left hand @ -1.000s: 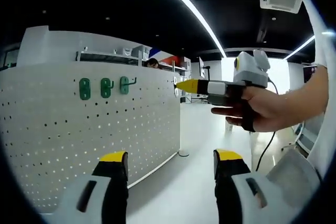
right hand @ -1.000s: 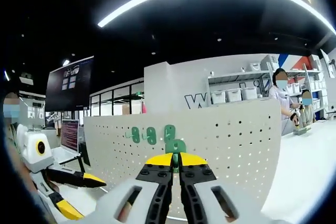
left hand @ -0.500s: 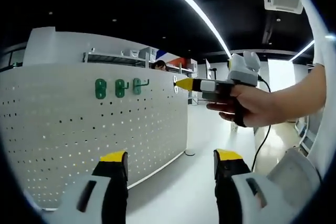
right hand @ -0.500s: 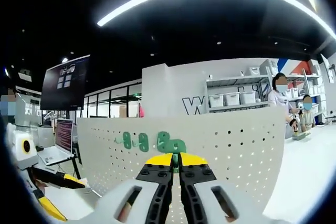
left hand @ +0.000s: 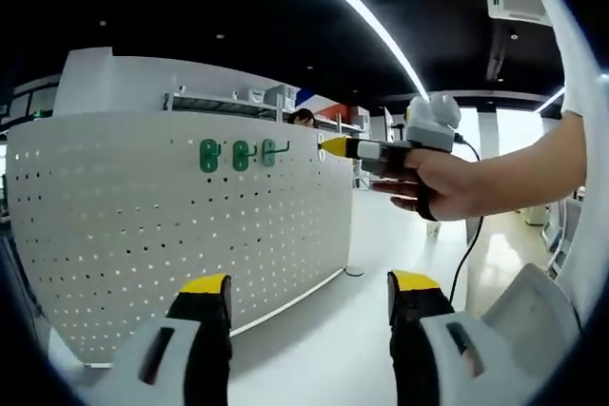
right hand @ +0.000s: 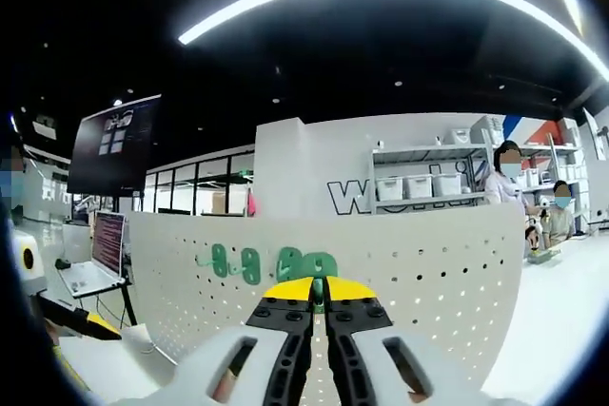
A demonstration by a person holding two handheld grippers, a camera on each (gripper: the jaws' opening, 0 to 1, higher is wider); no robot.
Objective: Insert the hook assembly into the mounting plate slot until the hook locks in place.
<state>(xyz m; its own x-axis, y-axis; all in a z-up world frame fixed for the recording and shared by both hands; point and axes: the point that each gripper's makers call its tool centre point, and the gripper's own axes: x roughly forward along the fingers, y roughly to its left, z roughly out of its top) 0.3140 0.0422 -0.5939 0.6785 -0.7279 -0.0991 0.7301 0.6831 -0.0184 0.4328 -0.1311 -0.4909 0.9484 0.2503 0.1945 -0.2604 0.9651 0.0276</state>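
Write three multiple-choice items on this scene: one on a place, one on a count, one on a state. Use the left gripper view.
1. Where on the pegboard do the green hooks sit?
A. Along its bottom edge
B. Near its top edge
C. On its far left end

2. How many green hooks are on the pegboard?
A. One
B. Five
C. Three

3. How do the left tool's jaws stand?
A. Open, with nothing between them
B. Shut on a hook
C. Shut on a cable

Key:
1 B: the hooks sit in a row just under the board's upper rim.
2 C: three green pieces sit side by side.
3 A: the two yellow-tipped jaws stand wide apart, with only floor and board seen between them.
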